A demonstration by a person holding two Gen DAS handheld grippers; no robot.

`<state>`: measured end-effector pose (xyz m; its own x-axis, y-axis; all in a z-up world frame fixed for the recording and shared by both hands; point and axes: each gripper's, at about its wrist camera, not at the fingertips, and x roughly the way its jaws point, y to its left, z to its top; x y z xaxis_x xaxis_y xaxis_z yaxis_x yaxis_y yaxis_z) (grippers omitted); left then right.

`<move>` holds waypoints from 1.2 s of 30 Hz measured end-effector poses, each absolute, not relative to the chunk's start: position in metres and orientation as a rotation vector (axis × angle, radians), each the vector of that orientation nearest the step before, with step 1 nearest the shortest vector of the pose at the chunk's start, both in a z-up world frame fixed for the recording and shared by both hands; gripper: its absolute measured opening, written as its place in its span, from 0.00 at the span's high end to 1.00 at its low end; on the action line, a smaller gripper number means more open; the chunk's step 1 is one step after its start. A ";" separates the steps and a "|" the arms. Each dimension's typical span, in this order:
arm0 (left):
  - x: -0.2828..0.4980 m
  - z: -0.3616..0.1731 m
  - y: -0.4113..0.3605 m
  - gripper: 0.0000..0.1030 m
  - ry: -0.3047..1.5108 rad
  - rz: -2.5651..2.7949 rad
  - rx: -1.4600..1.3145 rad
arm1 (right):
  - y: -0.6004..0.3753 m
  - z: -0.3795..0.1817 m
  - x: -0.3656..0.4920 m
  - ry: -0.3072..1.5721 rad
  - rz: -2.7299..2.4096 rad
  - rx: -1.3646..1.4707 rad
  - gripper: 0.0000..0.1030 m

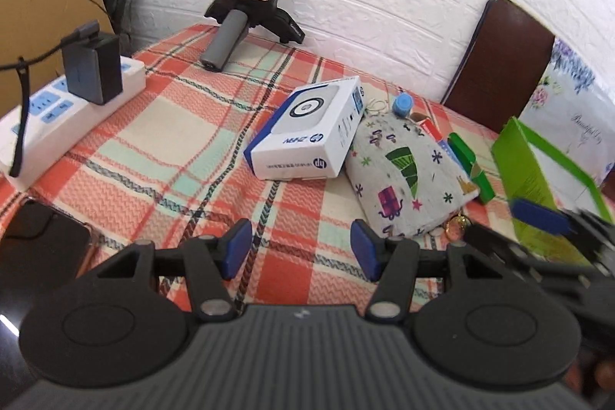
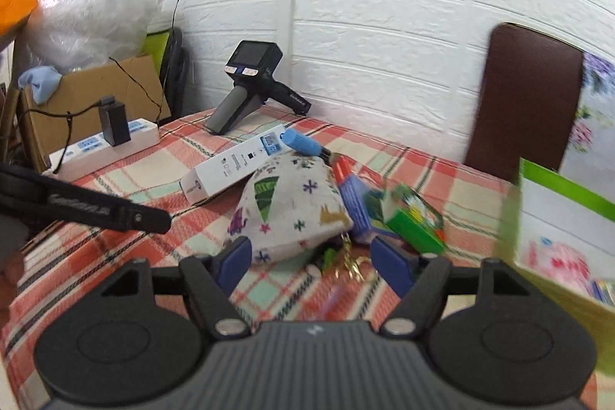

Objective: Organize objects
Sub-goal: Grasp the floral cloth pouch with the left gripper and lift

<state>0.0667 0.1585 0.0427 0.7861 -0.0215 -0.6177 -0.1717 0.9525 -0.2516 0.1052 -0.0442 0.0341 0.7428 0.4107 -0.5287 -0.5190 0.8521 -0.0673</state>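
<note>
Left wrist view: power strip [image 1: 57, 110] at nine o'clock on the plaid table [image 1: 161, 148], white box [image 1: 307, 129] at centre leaning against a printed cloth pouch [image 1: 403, 175], green box [image 1: 538, 175] at three o'clock. Left tongs [image 1: 300, 248] stand partly open over bare cloth, holding nothing. Right wrist view: right tongs [image 2: 311, 262] gape empty at six o'clock, just before the pouch and a gold keychain [image 2: 351, 266].

Green box [image 2: 557, 218] motion-blurred and cut by the right edge; keychain [image 2: 351, 266] half-hidden under pouch [image 2: 292, 206].
</note>
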 end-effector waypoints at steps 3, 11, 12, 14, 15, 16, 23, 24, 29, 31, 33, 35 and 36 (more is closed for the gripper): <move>0.071 0.038 0.159 0.43 0.672 0.032 -0.323 | -0.034 0.029 0.138 0.606 0.506 -0.167 0.52; 0.070 0.035 0.167 0.42 0.639 -0.012 -0.397 | -0.051 0.036 0.129 0.630 0.544 -0.029 0.85; 0.070 0.036 0.167 0.42 0.637 -0.016 -0.403 | -0.055 0.041 0.119 0.616 0.558 -0.021 0.85; 0.068 0.038 0.166 0.42 0.633 -0.033 -0.411 | -0.066 0.051 0.096 0.589 0.593 -0.017 0.85; 0.066 0.039 0.165 0.42 0.634 -0.049 -0.417 | -0.073 0.054 0.084 0.585 0.608 -0.019 0.86; 0.066 0.040 0.163 0.42 0.637 -0.073 -0.424 | -0.082 0.056 0.072 0.584 0.613 -0.020 0.86; 0.058 0.039 0.120 0.21 0.696 -0.297 -0.432 | -0.153 0.033 0.019 0.689 0.593 0.034 0.46; 0.058 0.038 0.113 0.18 0.704 -0.320 -0.430 | -0.160 0.031 0.016 0.679 0.576 0.045 0.20; 0.064 0.042 0.091 0.17 0.727 -0.326 -0.398 | -0.162 0.032 0.025 0.650 0.568 0.049 0.17; 0.064 0.047 0.090 0.16 0.713 -0.303 -0.387 | -0.151 0.036 0.031 0.628 0.585 0.026 0.17; 0.062 0.052 0.093 0.16 0.701 -0.285 -0.381 | -0.143 0.039 0.036 0.608 0.617 0.006 0.17; 0.062 0.054 0.098 0.16 0.698 -0.266 -0.380 | -0.134 0.041 0.040 0.591 0.642 -0.016 0.17; 0.062 0.053 0.099 0.16 0.699 -0.258 -0.383 | -0.130 0.042 0.042 0.583 0.652 -0.027 0.17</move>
<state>0.0619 0.0990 0.0534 0.7385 -0.3547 -0.5734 0.1026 0.8997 -0.4243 0.0417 -0.1300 0.0424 0.6415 0.5643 -0.5197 -0.5790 0.8005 0.1545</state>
